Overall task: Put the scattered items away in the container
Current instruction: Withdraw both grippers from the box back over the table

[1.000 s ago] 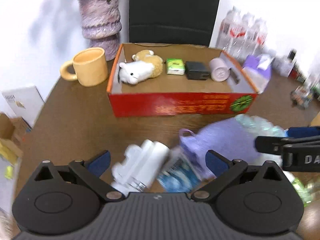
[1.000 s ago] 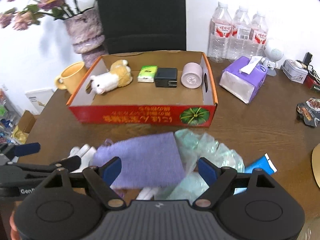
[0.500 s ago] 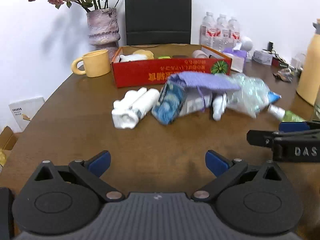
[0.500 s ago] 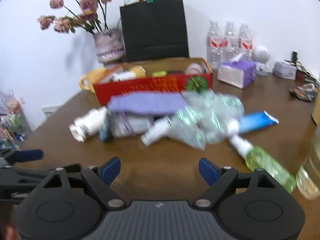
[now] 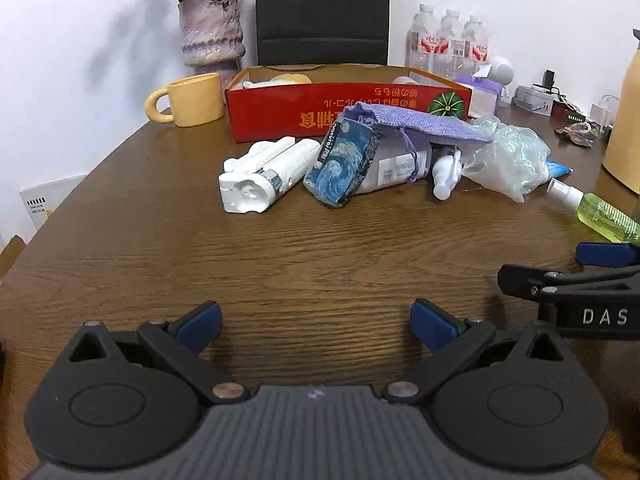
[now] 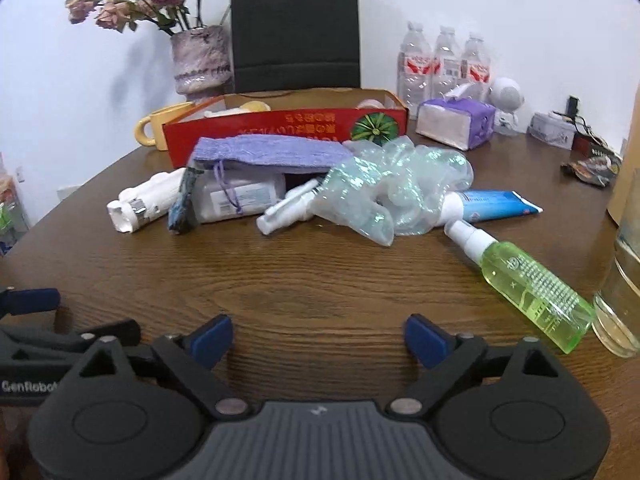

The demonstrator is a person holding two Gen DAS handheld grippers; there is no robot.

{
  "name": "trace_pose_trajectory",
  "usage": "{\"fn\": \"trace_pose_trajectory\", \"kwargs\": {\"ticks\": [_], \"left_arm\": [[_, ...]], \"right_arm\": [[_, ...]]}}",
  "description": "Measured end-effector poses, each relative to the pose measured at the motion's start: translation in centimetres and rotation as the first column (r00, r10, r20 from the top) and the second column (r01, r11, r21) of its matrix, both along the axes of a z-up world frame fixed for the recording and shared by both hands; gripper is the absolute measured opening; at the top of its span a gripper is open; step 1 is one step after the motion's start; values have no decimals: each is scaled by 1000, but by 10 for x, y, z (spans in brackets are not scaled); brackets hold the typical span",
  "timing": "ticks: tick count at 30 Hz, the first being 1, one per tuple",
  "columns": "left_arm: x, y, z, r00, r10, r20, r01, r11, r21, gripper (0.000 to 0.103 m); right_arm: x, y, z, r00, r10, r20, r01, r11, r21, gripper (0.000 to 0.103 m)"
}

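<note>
A red cardboard box [image 5: 344, 110] [image 6: 280, 128] stands at the far middle of the table with several items inside. In front of it lies a heap: a white device [image 5: 260, 176] [image 6: 144, 200], a blue patterned packet [image 5: 344, 160], a purple pouch [image 5: 416, 122] [image 6: 272, 152], a white pack [image 6: 236, 196], a small white spray bottle [image 6: 288, 210], a clear plastic bag [image 5: 508, 156] [image 6: 392, 188], a blue tube [image 6: 492, 204] and a green spray bottle [image 6: 524, 280] [image 5: 600, 212]. My left gripper [image 5: 316, 320] and right gripper [image 6: 318, 338] are both open and empty, low over the near table.
A yellow mug [image 5: 192, 98] and a vase with flowers [image 5: 210, 32] stand left of the box. A black bag [image 6: 296, 28] is behind it. Water bottles [image 6: 440, 64], a purple tissue pack [image 6: 456, 122] and a glass [image 6: 624, 280] are on the right.
Both grippers have pulled back from over the heap and dropped low near the table's front. The heap and the box now lie farther ahead. Nothing was picked up.
</note>
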State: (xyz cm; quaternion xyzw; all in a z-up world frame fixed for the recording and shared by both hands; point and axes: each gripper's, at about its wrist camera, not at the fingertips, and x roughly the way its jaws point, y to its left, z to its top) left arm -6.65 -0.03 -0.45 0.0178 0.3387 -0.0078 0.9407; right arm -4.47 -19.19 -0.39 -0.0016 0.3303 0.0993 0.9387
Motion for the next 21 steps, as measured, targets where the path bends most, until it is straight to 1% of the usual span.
{"fn": "trace_pose_trajectory", "kwargs": {"ticks": [1,3,6,21], "left_arm": [[0,1,0,1000,1,-3,-1,1000,-8,103],[1,1,0,1000,1,-4,-1,1000,-11,103],[1,1,0,1000,1,-5,-1,1000,-12,103],[1,2,0,1000,1,-6,-1,1000,-13,103]], "right_arm": [[1,-1,0,1000,-6,-4,6,1000,0,103],[3,-1,-1,1000,-16,-11,16,1000,-5,103],[3,4,-2,1000,-8,-15,7,999,-45,103],[2,6,-2,1000,-13,-15,12,999,-49,103]]}}
